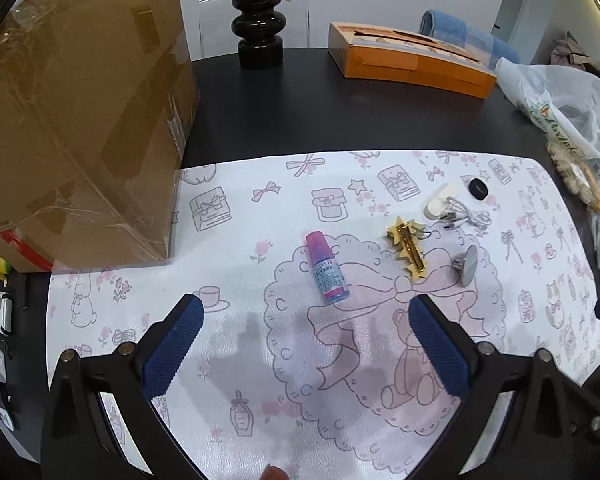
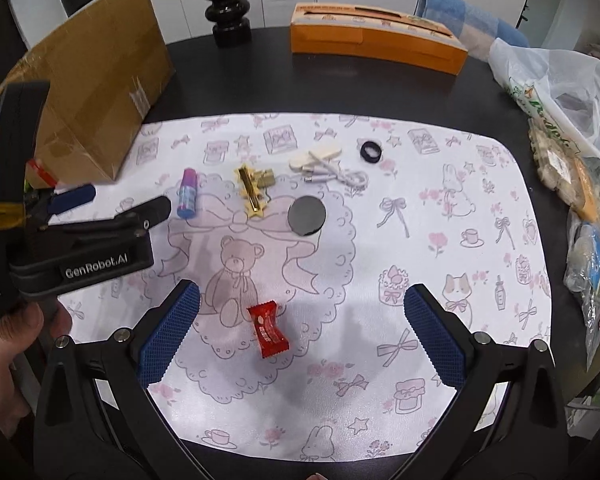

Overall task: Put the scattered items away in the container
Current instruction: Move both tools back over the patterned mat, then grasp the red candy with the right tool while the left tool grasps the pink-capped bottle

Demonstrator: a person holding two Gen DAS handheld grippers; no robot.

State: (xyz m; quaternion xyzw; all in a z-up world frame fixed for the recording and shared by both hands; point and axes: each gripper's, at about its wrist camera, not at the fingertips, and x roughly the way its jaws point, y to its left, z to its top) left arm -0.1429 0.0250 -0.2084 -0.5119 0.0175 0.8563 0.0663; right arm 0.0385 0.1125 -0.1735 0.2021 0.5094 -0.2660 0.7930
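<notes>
From my right wrist view, my right gripper point(image 2: 300, 312) hangs with its blue-padded fingers spread wide apart and nothing between them, directly above a small red candy wrapper point(image 2: 269, 329) with twisted ends and white print, lying on the patterned mat point(image 2: 440, 208). My left gripper point(image 1: 306, 322) is likewise spread apart and empty; in the right view it shows at the left edge, near the cardboard box point(image 2: 100, 92). Just ahead of its fingers lies a little bottle point(image 1: 327, 268) on its side, pink-purple cap pointing away, blue-and-pink label with fine print. Beside it to the right sits a gold hair clip point(image 1: 407, 249) backed with pale yellow stars, then a round disc point(image 2: 307, 215) that looks dark grey from the right view and metallic, tilted on a stub, from the left. Farther back I see a cream plug with a coiled white cable point(image 2: 332, 170) and a small black ring point(image 2: 370, 151). The brown taped box stands at the mat's left corner, touching its edge.
</notes>
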